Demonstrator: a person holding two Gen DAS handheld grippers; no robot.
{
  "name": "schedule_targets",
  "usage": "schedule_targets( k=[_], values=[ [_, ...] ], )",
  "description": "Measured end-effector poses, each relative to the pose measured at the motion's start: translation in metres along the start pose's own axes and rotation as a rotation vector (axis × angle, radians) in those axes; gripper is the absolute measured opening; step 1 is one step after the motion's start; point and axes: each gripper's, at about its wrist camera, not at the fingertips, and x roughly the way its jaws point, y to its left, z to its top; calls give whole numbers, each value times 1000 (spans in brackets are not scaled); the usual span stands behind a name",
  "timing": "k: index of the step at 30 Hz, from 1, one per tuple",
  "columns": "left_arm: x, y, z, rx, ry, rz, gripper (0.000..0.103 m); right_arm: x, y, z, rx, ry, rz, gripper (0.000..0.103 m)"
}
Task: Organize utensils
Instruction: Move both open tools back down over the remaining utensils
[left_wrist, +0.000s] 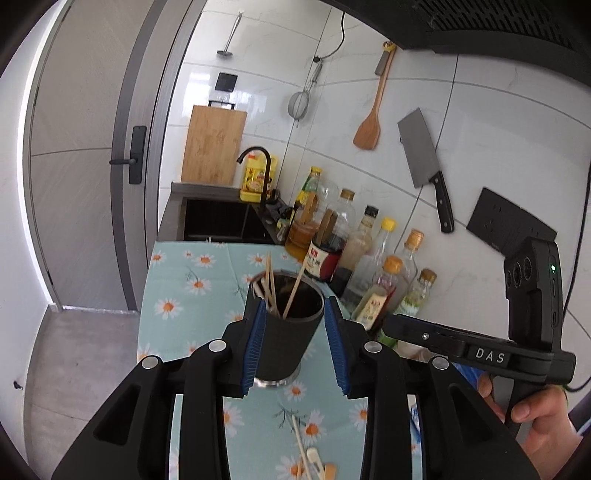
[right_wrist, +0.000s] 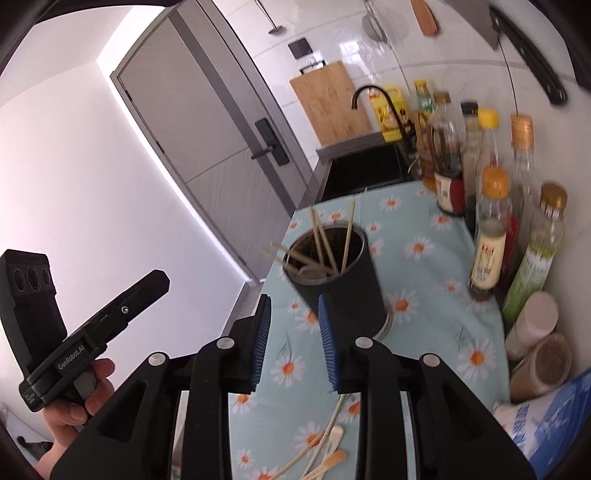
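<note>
the left gripper (left_wrist: 295, 345) points forward and slightly down, its jaws spread wide with blue pads (left_wrist: 255, 347) facing inward. the right gripper (right_wrist: 293, 345) tilts the same way, jaws parted. a bare hand (left_wrist: 535, 417) grips each handle from below.

My right tool (right_wrist: 293, 341) hangs open at frame centre, just below the black cup (right_wrist: 343, 280) of chopsticks (right_wrist: 325, 245).

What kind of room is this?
Most likely a home kitchen: a sink with a black tap, a cleaver hanging on the tiled wall, and sauce bottles along the counter.
</note>
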Motion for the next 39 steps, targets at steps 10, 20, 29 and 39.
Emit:
schedule_targets(
  k=[10, 20, 29, 39],
  values=[
    [-10, 11, -65, 11, 162, -11, 33, 16, -1, -67, 96, 179, 40, 28],
    [-13, 28, -127, -44, 313, -65, 33, 35, -19, -130, 281, 387, 80, 31],
    [-10, 33, -172, -64, 432, -95, 33, 62, -30, -174, 421, 568, 39, 31],
    [-19, 48, -199, -59, 494, -118, 33, 80, -29, -190, 481, 620, -41, 31]
  ],
)
